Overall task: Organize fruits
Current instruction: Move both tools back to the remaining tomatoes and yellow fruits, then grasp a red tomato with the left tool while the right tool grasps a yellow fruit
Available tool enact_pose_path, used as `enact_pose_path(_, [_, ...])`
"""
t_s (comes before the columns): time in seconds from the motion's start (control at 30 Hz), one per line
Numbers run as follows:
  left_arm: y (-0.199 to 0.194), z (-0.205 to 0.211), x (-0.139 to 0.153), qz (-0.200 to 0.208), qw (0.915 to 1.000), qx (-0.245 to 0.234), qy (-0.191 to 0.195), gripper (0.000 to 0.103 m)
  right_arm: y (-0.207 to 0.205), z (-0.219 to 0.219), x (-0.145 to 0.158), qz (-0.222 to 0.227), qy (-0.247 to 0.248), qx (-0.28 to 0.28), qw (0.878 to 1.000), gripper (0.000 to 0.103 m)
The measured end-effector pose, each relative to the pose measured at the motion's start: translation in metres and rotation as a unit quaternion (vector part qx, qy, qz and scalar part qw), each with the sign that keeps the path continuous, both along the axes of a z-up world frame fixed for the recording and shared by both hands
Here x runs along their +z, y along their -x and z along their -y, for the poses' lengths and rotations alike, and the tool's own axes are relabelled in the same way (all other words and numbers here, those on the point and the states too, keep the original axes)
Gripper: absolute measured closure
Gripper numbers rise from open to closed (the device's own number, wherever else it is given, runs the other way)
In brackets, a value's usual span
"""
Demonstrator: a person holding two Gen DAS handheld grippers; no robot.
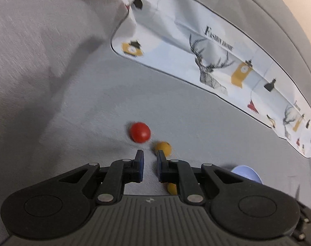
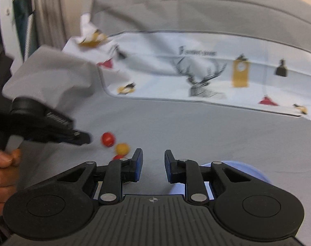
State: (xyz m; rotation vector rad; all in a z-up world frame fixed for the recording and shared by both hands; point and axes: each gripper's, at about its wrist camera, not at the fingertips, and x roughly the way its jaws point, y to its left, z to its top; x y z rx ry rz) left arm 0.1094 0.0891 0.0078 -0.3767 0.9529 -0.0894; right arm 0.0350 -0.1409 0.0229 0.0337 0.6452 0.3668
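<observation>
Left wrist view, red fruit [image 1: 139, 132] round, no long axis, both hand-held grippers [image 1: 149, 153] [image 2: 152, 153] clenched, empty.

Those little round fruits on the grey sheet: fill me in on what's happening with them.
A person holds a pair of tongs in each hand over a bed with a grey sheet. Neither holds anything: the left tongs and right tongs are both nearly shut and empty. A small round red fruit and a small round yellow fruit lie loose just ahead. A pale blue bowl sits near the right tongs.

Pillowcase [image 1: 196, 47] reads "FASHION HOME" (above deer).
</observation>
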Motion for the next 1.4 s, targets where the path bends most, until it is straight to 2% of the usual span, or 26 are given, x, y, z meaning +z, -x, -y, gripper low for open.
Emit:
enact_pose_path(0.07, [-0.001,-0.001,-0.007,-0.008,0.9997,-0.009,0.021,0.088,0.001,-0.011,-0.004,0.0,0.0,0.014,1.0,0.079])
enact_pose_path(0.17, [-0.006,0.002,-0.016,-0.018,0.9994,-0.015,0.024,0.088,-0.002,-0.028,-0.016,-0.013,0.018,0.029,0.999,0.078])
enact_pose_path(0.37, [-0.015,0.002,-0.031,-0.038,0.9977,-0.023,0.052,0.076,-0.008,-0.044,-0.04,-0.028,0.026,0.038,0.999,0.075])
enact_pose_path(0.47, [-0.019,0.005,-0.035,-0.04,0.9974,-0.029,0.052,0.071,-0.015,-0.049,-0.046,-0.041,0.026,0.044,0.998,0.075])
enact_pose_path(0.53, [-0.023,0.006,-0.039,-0.042,0.9971,-0.029,0.056,0.067,-0.019,-0.052,-0.048,-0.039,0.025,0.045,0.998,0.063])
enact_pose_path(0.63, [-0.027,0.007,-0.044,-0.05,0.9961,-0.033,0.065,0.067,-0.023,-0.056,-0.055,-0.048,0.034,0.052,0.997,0.062])
enact_pose_path(0.7, [-0.028,0.01,-0.046,-0.049,0.9958,-0.04,0.066,0.062,-0.024,-0.057,-0.056,-0.045,0.039,0.055,0.997,0.062])
enact_pose_path(0.97, [-0.031,0.019,-0.054,-0.058,0.9953,-0.051,0.058,0.062,-0.037,-0.063,-0.067,-0.062,0.047,0.061,0.995,0.062])
enact_pose_path(1.07, [-0.033,0.021,-0.055,-0.058,0.9954,-0.051,0.056,0.062,-0.037,-0.065,-0.069,-0.06,0.054,0.064,0.995,0.076])
enact_pose_path(1.17, [-0.033,0.024,-0.055,-0.056,0.9958,-0.051,0.051,0.064,-0.036,-0.062,-0.068,-0.053,0.058,0.061,0.995,0.076])
enact_pose_path(1.27, [-0.032,0.029,-0.053,-0.054,0.9962,-0.054,0.042,0.071,-0.034,-0.057,-0.064,-0.05,0.053,0.053,0.996,0.076])
enact_pose_path(1.4, [-0.029,0.03,-0.046,-0.045,0.9974,-0.051,0.024,0.071,-0.03,-0.05,-0.058,-0.049,0.052,0.047,0.996,0.076])
